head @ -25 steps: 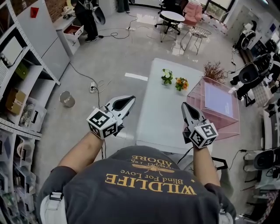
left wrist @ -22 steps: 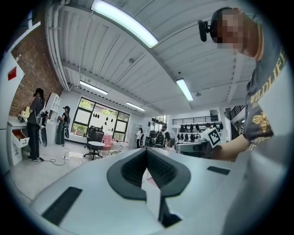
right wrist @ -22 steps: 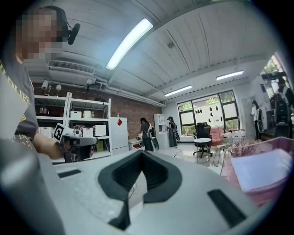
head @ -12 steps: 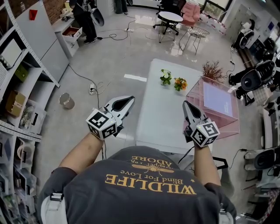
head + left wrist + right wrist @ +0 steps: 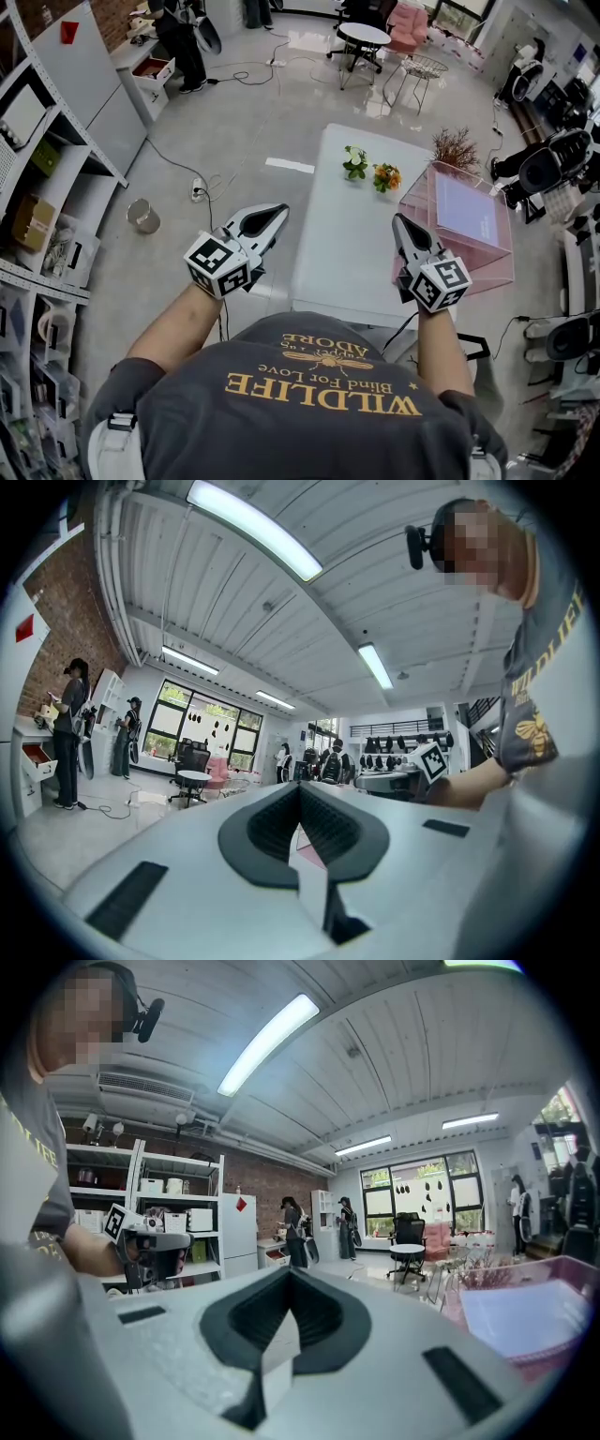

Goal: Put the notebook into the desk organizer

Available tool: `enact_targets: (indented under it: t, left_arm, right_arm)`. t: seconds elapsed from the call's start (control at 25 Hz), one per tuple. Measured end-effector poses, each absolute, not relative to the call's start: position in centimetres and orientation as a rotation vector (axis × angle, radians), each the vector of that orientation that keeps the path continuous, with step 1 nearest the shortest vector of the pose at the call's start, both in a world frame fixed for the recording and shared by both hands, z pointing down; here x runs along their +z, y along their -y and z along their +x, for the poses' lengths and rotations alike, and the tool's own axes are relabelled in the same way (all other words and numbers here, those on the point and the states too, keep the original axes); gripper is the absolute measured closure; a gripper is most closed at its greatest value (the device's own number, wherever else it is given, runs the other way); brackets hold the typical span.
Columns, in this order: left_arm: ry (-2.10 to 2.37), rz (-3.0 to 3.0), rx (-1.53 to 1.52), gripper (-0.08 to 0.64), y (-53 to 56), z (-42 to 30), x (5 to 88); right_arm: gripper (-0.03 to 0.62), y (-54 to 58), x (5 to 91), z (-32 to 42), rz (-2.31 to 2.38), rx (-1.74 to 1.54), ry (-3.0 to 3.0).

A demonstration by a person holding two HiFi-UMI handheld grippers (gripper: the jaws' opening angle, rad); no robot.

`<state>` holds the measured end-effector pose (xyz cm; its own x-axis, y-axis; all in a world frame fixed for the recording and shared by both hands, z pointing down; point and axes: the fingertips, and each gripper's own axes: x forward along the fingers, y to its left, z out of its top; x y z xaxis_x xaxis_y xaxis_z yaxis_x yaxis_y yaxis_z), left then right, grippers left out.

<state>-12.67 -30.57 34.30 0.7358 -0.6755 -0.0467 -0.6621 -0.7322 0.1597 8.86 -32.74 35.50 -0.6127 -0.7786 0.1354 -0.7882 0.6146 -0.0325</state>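
A pale lavender notebook [image 5: 466,211] lies flat inside the pink wire desk organizer [image 5: 419,202] at the right edge of the white table [image 5: 342,234]. In the right gripper view the notebook [image 5: 511,1321] and the organizer's rim [image 5: 572,1274] show at the lower right. My right gripper [image 5: 399,221] hovers over the table's near right part, just left of the organizer, shut and empty [image 5: 289,1271]. Off the table's left edge, above the floor, my left gripper [image 5: 278,214] is also shut with nothing in it [image 5: 300,787].
Two small flower pots [image 5: 357,163] [image 5: 389,178] and a dried twig plant [image 5: 457,148] stand at the table's far end. Shelving [image 5: 37,187] lines the left wall, with a bin [image 5: 143,213] and cables on the floor. A round table [image 5: 367,36] stands further back.
My right gripper has drifted slightly to the right. The left gripper, notebook and organizer have not moved.
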Motion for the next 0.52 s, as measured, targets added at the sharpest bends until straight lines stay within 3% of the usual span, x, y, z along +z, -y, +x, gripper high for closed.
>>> enact_targets:
  t: [0.52]
  left_arm:
    - [1.075,2.813,-0.148,0.558,30.48,-12.54,34.03]
  right_arm:
    - [0.594,32.76,35.31,8.93,1.319,0.131,2.719]
